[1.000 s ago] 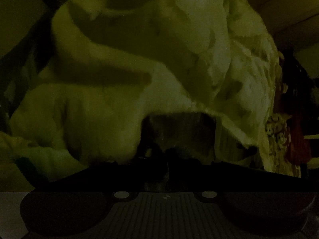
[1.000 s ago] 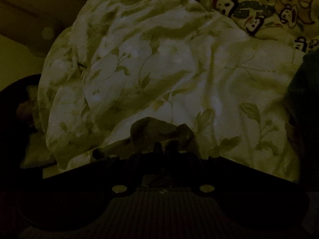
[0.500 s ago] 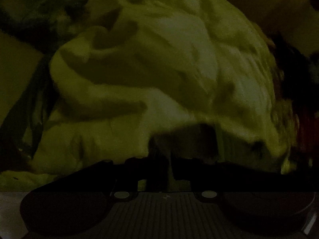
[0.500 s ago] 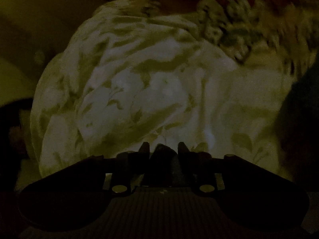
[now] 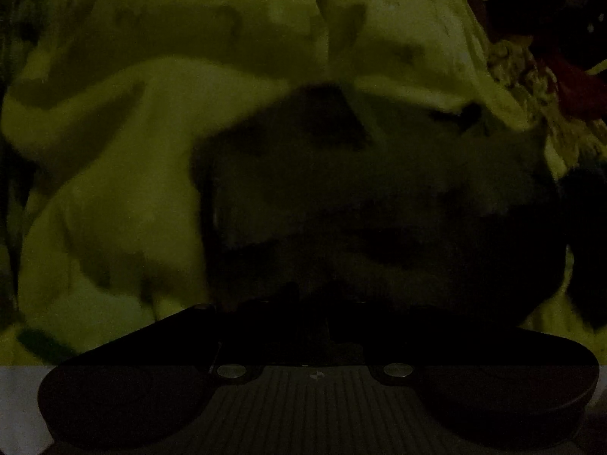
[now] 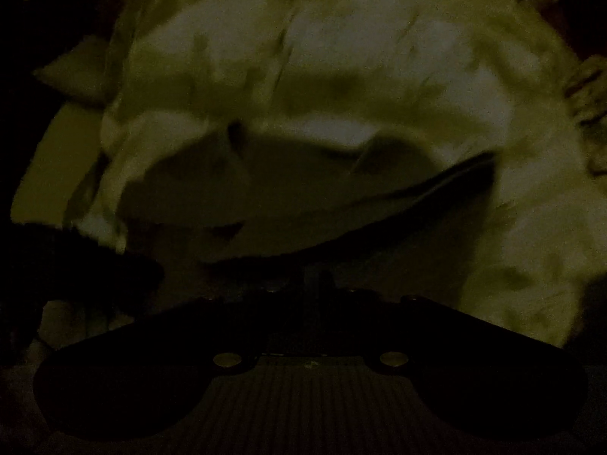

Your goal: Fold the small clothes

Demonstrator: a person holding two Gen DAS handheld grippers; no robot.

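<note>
- The garment (image 5: 159, 174), a pale cloth with a faint leaf print, is seen filling most of both wrist views; it lies crumpled in broad folds directly ahead of both tongs.
- In the left wrist view, a raised fold of the garment is seen in deep shadow just above the left tongs (image 5: 311, 299).
- The left tongs are too dark for their state to be told, and whether cloth is pinched between them cannot be told either; their jaws have just been opening.
- In the right wrist view, a shadowed flap of the garment (image 6: 288, 189) hangs across the middle, directly above the right tongs (image 6: 303, 284).
- The right tongs are drawn nearly together after a quick opening and closing; cloth lies against the tips, but a grip on it cannot be confirmed in the dark, blurred view.
- A second cloth with a small busy print (image 5: 519, 72) is seen beside the garment at the upper right of the left view.
- A dark red cloth (image 5: 576, 87) lies just beyond it.
</note>
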